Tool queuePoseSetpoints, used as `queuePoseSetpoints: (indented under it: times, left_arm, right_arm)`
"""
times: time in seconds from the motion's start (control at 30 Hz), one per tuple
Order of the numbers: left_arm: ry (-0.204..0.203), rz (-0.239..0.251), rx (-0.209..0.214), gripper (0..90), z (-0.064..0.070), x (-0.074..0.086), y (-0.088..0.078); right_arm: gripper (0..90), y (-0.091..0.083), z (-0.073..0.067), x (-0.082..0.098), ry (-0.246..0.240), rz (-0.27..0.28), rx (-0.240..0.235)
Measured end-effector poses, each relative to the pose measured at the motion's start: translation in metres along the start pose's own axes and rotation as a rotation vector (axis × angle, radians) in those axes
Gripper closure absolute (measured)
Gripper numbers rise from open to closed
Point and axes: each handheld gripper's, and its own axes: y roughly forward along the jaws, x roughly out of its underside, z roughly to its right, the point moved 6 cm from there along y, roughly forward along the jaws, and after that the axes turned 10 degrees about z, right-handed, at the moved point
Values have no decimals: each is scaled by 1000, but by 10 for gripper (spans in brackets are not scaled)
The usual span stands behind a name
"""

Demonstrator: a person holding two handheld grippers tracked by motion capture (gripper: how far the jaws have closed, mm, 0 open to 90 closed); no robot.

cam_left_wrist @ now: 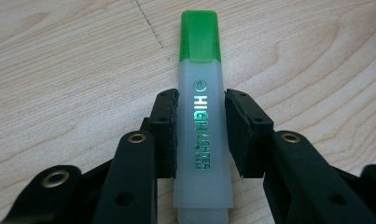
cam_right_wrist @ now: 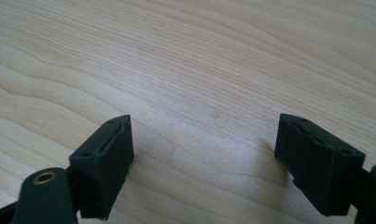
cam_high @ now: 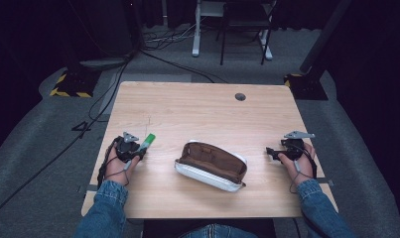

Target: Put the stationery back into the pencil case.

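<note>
Holding a green highlighter (cam_left_wrist: 202, 126) clamped between its jaws, my left gripper (cam_high: 138, 148) rests on the near left of the wooden table (cam_high: 197, 106). My right gripper (cam_high: 273, 152), jaws wide apart, sits near right. Between them lies an unzipped pencil case (cam_high: 211, 166).

Pouch (cam_high: 211, 166) at desk (cam_high: 197, 109) centre, highlighter (cam_high: 147, 142) on desk to its left, in left hand-held gripper (cam_high: 138, 148), right hand-held gripper (cam_high: 272, 153) right of pouch
</note>
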Motion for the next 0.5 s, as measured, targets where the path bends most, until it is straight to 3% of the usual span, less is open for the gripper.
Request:
queuePoseSetpoints:
  times: [0.37,0.5]
  left_arm:
    - [10,13,31,658,0,-3,-5]
    - [44,14,37,659,4,-11,-12]
  right_arm:
    - [197,0,0,0,-2,-1,-2]
    - [198,0,-1,0,-2,-2,-2]
